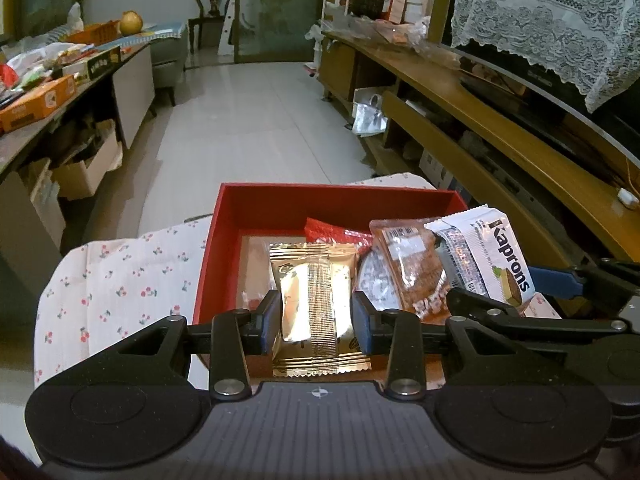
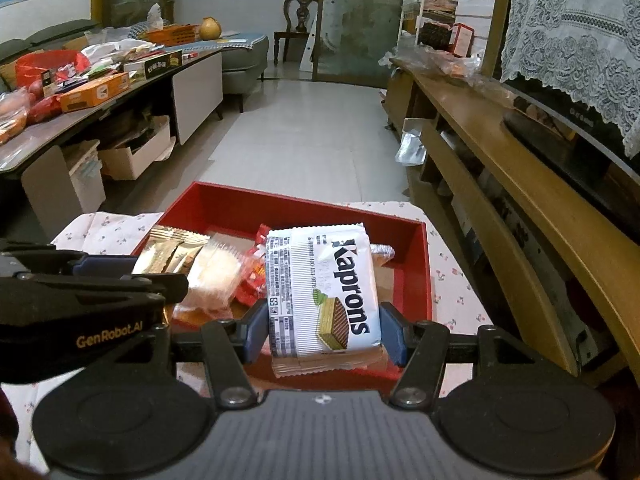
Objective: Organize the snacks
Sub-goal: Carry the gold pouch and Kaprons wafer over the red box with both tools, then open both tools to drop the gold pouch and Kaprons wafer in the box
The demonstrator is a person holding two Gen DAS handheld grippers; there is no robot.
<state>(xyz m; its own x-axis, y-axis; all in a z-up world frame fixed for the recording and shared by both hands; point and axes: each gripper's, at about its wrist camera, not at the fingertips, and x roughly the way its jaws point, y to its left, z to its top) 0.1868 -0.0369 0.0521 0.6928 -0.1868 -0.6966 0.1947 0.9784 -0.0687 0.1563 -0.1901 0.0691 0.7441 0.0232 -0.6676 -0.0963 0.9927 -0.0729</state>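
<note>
1. Left tongs (image 1: 316,316) pinch a gold snack packet (image 1: 316,300) above the red box (image 1: 248,208).
2. Right tongs (image 2: 324,332) clamp the Kaprons wafer pack (image 2: 324,288) — over the same box, on the cherry-print cloth (image 1: 120,280).

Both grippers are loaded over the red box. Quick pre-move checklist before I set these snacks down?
1. Left gripper clamped on gold packet: ok.
2. Right gripper clamped on Kaprons wafer pack: ok.
3. Both packets over the red box: ok.
4. Bare box floor for the gold packet, at the box's left: ok.
5. Free spot under the wafer pack: cannot tell, pack hides it.
6. The two grippers apart from each other: cannot tell, they look very close.
</note>
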